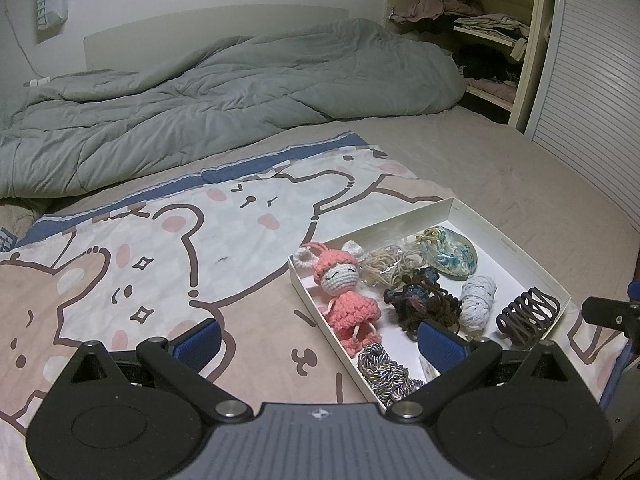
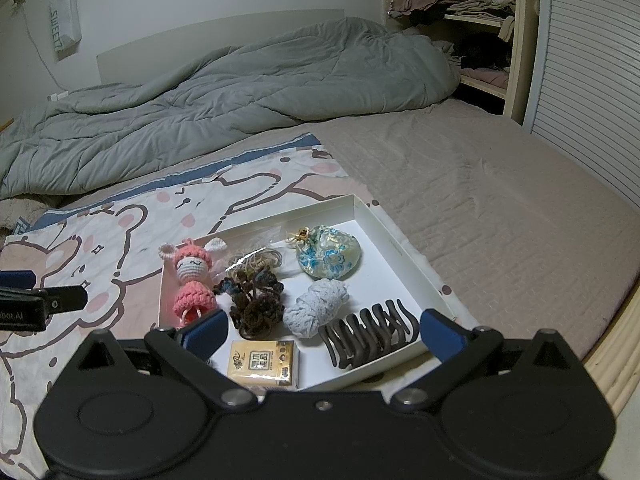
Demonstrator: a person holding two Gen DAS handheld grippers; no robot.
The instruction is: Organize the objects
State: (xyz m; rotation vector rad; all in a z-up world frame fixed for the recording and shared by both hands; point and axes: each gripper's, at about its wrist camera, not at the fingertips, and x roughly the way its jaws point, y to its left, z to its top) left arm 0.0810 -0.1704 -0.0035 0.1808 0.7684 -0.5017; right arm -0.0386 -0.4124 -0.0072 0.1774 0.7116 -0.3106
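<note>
Both claws hang low over the near edge of the bed, spread wide and gripping nothing. Between the tips of the right gripper (image 2: 322, 334) sits the near end of a shallow white box (image 2: 396, 240), which lies on a cartoon-print cloth (image 2: 100, 240) spread over the mattress. The left gripper (image 1: 320, 338) hovers just to the left, its right finger over the box's near corner and its left finger over the cloth.

Inside the box, a yellow tissue packet (image 2: 264, 364) lies closest, with a dark hair claw clip (image 2: 368, 330) beside it. Behind those are a pale blue knitted scrunchie (image 2: 316, 308) and a brown crocheted one (image 2: 254, 300). A pink crocheted doll (image 2: 192, 280) lies along the left wall, a floral pouch (image 2: 328, 258) sits toward the back, and a tangle of beige hair ties (image 2: 256, 258) rests between the two. A braided cord (image 1: 382, 364) fills the near left corner.

A rumpled grey duvet (image 2: 200, 100) is heaped at the head of the bed.
</note>
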